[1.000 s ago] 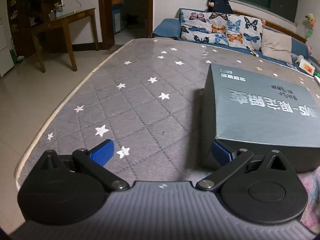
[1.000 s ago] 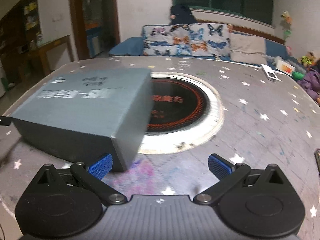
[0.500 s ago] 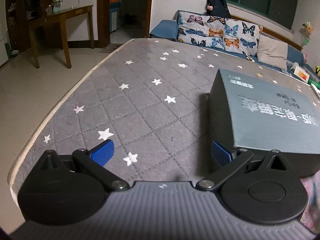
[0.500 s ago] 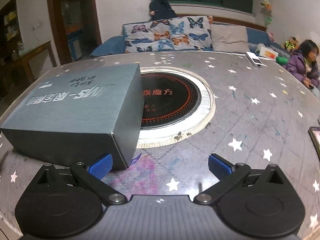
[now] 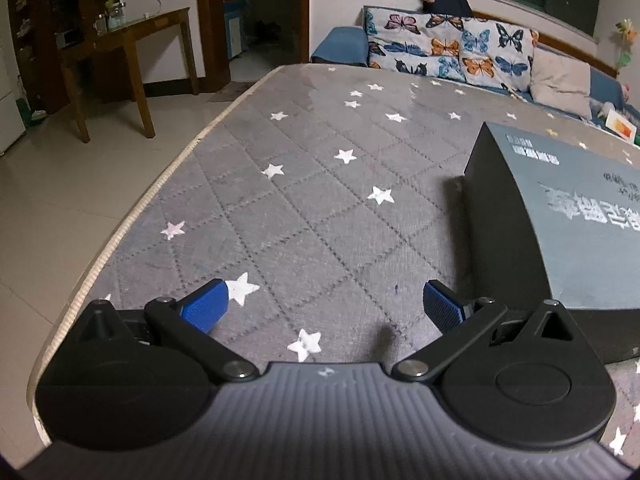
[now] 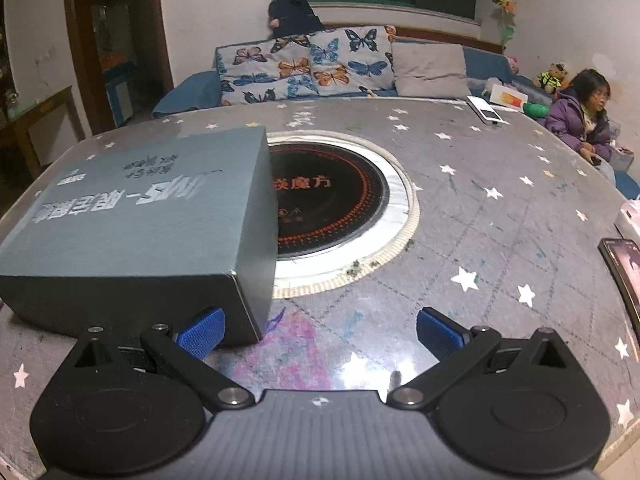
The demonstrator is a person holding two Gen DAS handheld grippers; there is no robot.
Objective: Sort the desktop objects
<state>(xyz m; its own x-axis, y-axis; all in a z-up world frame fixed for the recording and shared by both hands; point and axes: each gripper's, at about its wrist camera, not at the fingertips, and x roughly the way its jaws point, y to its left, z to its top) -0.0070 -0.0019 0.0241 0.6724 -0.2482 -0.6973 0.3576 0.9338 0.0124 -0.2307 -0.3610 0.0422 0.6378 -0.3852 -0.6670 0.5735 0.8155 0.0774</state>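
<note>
A large dark grey box (image 5: 560, 220) with silver lettering lies flat on the star-patterned table cover (image 5: 304, 184). In the left wrist view it fills the right side, and my left gripper (image 5: 324, 306) stands open just to its left with nothing between the blue pads. In the right wrist view the same box (image 6: 136, 216) lies at the left, partly over the round black cooktop (image 6: 332, 204). My right gripper (image 6: 320, 330) is open too, its left pad close to the box's near corner.
A dark phone (image 6: 622, 268) lies at the table's right edge, with a white remote (image 6: 486, 110) at the far side. A person in a purple jacket (image 6: 580, 124) sits at the far right. A butterfly-cushioned sofa (image 6: 308, 64) runs behind. A wooden side table (image 5: 128, 60) stands left.
Both grippers have drawn back and risen a little, so the box sits farther from the fingers. The left view has swung left; the right view has swung right, bringing the person into sight.
</note>
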